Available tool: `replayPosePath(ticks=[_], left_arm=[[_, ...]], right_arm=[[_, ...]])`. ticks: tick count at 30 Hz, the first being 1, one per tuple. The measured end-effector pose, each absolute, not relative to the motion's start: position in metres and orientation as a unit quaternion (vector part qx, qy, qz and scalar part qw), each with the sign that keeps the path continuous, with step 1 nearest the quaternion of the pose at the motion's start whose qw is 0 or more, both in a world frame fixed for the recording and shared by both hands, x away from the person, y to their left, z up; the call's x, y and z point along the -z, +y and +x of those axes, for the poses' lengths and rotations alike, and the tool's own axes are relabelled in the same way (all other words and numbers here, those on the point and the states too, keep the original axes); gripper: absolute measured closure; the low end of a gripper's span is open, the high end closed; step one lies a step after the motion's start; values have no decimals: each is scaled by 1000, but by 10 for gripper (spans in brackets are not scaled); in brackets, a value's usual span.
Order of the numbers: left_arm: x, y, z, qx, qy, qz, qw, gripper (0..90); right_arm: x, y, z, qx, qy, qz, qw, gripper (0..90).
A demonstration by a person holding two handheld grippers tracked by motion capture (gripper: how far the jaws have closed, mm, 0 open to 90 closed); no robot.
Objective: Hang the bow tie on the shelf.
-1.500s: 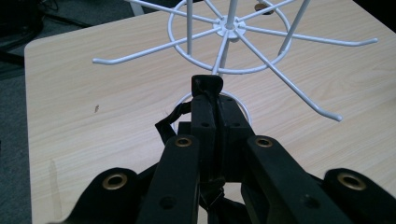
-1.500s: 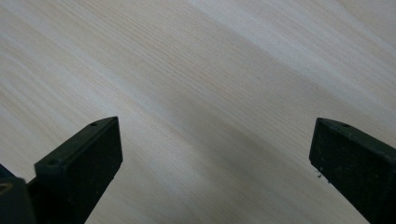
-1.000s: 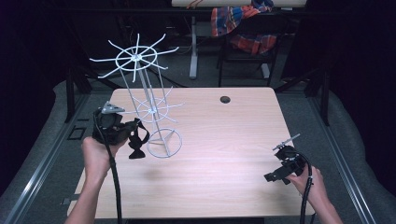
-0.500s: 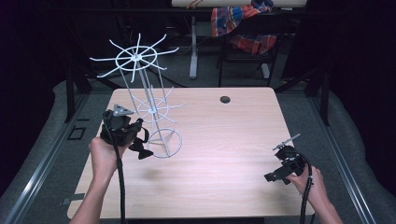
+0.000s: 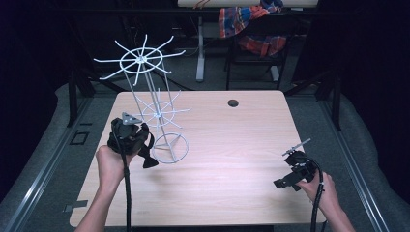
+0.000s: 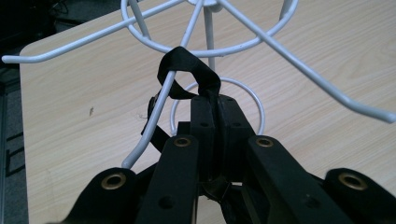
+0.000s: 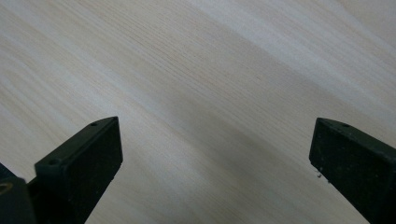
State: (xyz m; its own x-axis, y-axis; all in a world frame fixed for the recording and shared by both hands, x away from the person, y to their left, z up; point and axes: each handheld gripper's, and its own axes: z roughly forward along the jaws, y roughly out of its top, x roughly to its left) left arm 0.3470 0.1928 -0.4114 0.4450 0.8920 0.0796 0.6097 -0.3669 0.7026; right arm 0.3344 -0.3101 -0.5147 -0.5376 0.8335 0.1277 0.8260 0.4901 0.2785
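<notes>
1. Tongs in the person's left hand (image 5: 112,162), the left tongs (image 6: 209,105), are clamped together on a black strap (image 6: 189,70), their jaws pressed flat against each other around it in the left gripper view.
2. Above the jaw tips the strap forms a loop that passes around one white wire arm of the wire rack (image 5: 162,123), the arm running through the loop from upper right to lower left.
3. Seen from the high view, the left tongs (image 5: 145,157) sit near the left edge of the bench (image 5: 241,145), just beside the rack's ring base, with the strap's dark end hanging at the ring's left side.
4. Standing upright on the left half of the bench, the rack carries two tiers of radiating hooked arms, the larger wheel at the top.
5. At the front right corner, the right tongs (image 5: 287,181) are held low in the right hand (image 5: 323,191), jaws spread wide with nothing between them; the right gripper view shows bare wood grain in the gap.
6. Near the back edge sits a small dark round grommet (image 5: 233,103).
</notes>
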Motion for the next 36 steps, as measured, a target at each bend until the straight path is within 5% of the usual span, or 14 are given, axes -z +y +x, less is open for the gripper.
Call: replayPosePath(ticks=[18,36], left_arm=[[417,199,340,-222,469,802,296,739],[422,216,320,-208,491,799,280,334]], right_arm=[[516,-310,334,-168,859,483,15,23],[514,-309,334,-164,860,482,16,23]])
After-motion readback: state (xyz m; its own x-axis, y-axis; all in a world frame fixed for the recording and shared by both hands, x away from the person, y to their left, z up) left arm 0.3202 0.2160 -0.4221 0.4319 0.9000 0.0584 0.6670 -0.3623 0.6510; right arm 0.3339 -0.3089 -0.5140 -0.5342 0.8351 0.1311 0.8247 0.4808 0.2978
